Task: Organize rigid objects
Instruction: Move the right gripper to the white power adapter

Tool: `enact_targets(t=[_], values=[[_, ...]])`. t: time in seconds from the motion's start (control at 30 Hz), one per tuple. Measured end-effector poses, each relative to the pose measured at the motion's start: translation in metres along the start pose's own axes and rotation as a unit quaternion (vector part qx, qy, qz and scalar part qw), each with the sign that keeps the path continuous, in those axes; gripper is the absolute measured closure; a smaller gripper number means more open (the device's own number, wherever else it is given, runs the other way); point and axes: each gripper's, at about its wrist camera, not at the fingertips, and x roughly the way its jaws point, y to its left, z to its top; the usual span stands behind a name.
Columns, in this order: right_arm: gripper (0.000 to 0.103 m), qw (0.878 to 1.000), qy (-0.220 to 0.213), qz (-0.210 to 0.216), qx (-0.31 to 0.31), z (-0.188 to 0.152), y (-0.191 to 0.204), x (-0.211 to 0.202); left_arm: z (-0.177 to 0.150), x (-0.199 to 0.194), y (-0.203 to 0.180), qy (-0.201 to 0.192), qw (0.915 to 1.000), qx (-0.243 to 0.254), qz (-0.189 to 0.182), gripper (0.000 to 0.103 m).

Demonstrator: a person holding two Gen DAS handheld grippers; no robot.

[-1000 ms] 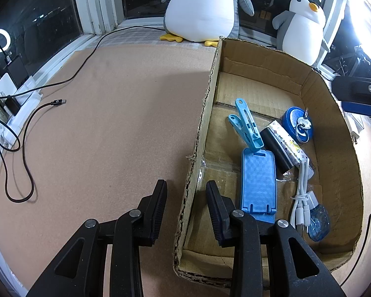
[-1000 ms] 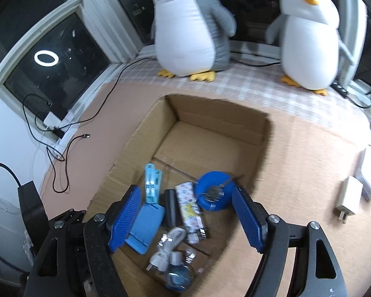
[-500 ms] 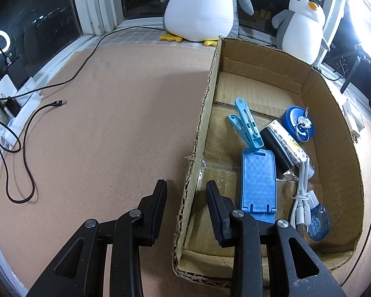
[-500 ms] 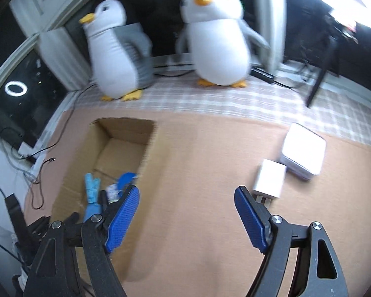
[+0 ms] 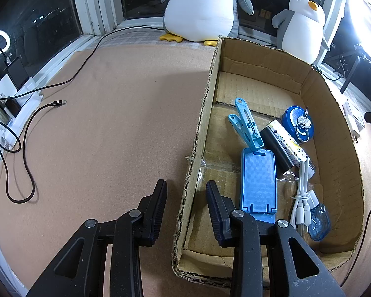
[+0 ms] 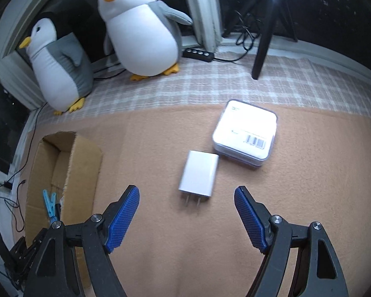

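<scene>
A cardboard box (image 5: 334, 133) holds a blue phone stand (image 5: 258, 180), a light-blue clip (image 5: 247, 126), a black and patterned case (image 5: 283, 143), a blue round tin (image 5: 298, 122) and a white cable bundle (image 5: 304, 198). My left gripper (image 5: 186, 193) is open, its fingers straddling the box's left wall without touching it. In the right wrist view a white plug charger (image 6: 199, 174) lies on the tan mat just ahead of my right gripper (image 6: 186, 198), which stands wide open and empty. A white flat box (image 6: 246, 133) lies beyond the charger.
Two plush penguins (image 6: 141, 27) stand at the back on a checked cloth. A black cable (image 5: 24, 148) loops on the mat left of the box. A tripod leg (image 6: 262, 47) and power strip (image 6: 197, 54) are behind the white flat box. The cardboard box (image 6: 61, 173) sits at left.
My right gripper has swung from above the cardboard box to the right, over the mat, and now faces the white charger. The left gripper has stayed still.
</scene>
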Motion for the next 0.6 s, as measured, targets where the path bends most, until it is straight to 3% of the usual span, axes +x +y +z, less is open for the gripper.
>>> enact_targets(t=[0.27,0.5,0.6], values=[[0.027,0.999,0.025,-0.004,0.045,0.005,-0.018,0.022,0.000,0.000,0.000,0.000,1.0000,0.000,0.000,0.067],[0.028,0.999,0.031,-0.012,0.040,0.013,-0.010,0.035,0.000,0.000,0.000,0.000,1.0000,0.000,0.000,0.067],[0.034,0.999,0.037,-0.021,0.029,0.017,-0.004,0.040,0.000,0.000,0.000,-0.001,1.0000,0.000,0.000,0.067]])
